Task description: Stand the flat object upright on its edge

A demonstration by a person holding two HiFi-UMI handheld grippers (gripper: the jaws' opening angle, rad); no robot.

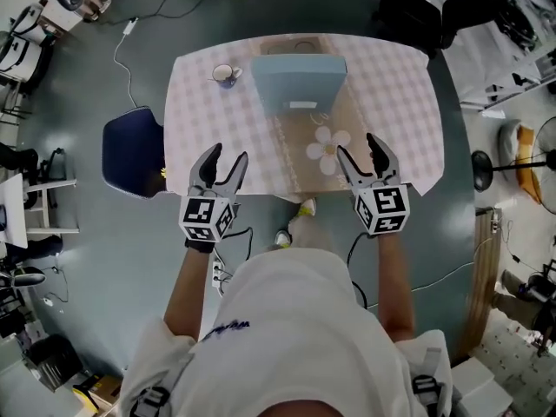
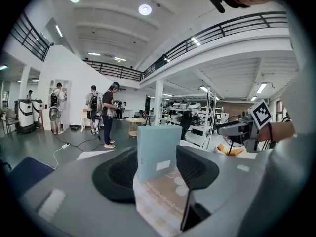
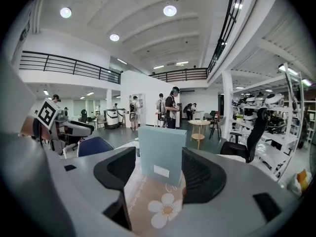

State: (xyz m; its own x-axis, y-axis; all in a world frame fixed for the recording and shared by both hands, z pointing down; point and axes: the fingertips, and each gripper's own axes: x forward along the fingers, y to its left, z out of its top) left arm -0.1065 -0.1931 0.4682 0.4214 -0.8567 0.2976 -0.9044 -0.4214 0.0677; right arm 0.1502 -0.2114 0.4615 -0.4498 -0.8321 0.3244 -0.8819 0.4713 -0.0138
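Note:
A flat light-blue box (image 1: pixel 300 81) with a small white label stands upright on its edge at the middle of the table (image 1: pixel 208 94), on the far end of a brown runner with a white flower (image 1: pixel 328 146). My left gripper (image 1: pixel 228 156) hovers at the table's near edge, left of the runner, jaws open and empty. My right gripper (image 1: pixel 358 146) hovers over the near right part, beside the flower, also open and empty. In both gripper views the box (image 2: pixel 157 152) (image 3: pixel 162 152) shows beyond the jaws, apart from them.
A white cup (image 1: pixel 225 74) stands at the table's far left. A dark-blue chair (image 1: pixel 132 153) sits off the left side and a black office chair (image 1: pixel 408 11) at the far right corner. Cables lie on the floor. Several people stand in the background.

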